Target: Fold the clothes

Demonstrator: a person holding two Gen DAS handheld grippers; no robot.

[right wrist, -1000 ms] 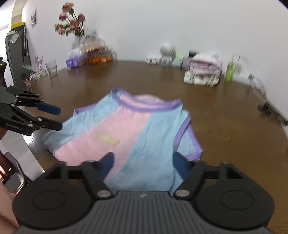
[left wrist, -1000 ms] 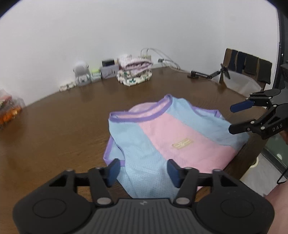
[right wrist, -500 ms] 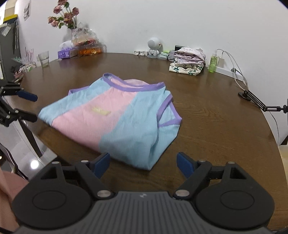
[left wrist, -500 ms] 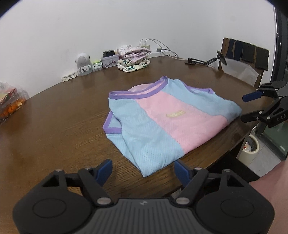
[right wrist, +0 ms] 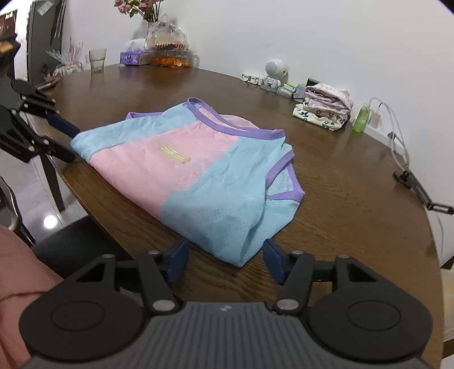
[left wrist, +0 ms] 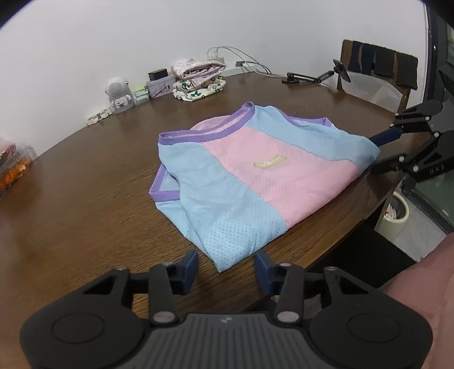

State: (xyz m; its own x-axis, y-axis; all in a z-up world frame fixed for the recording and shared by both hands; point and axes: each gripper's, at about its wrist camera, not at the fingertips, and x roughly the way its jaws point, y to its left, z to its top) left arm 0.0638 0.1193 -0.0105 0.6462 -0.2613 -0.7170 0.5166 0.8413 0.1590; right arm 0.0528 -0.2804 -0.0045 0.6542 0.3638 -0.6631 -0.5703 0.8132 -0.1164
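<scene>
Left wrist view: my left fingers (left wrist: 226, 264) are closing around the near corner of the folded mesh shirt (left wrist: 255, 173), not yet pressing. My right fingers (right wrist: 225, 252) close likewise; their far tips hide behind cloth on the wooden bench (left wrist: 85, 198).

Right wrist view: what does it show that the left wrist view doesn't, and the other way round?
Only the right wrist view: dried pink flowers in a clear vase, a clear drinking glass, a purple tissue box, and a green spray bottle.

Only the left wrist view: a wooden chair draped with dark cloths and a white bin on the floor.

Both: the pink-and-blue mesh shirt with purple trim, folded on the brown wooden table, the stack of folded patterned clothes, the small white robot figure, and both hand-held grippers closing at the shirt's near corners.
</scene>
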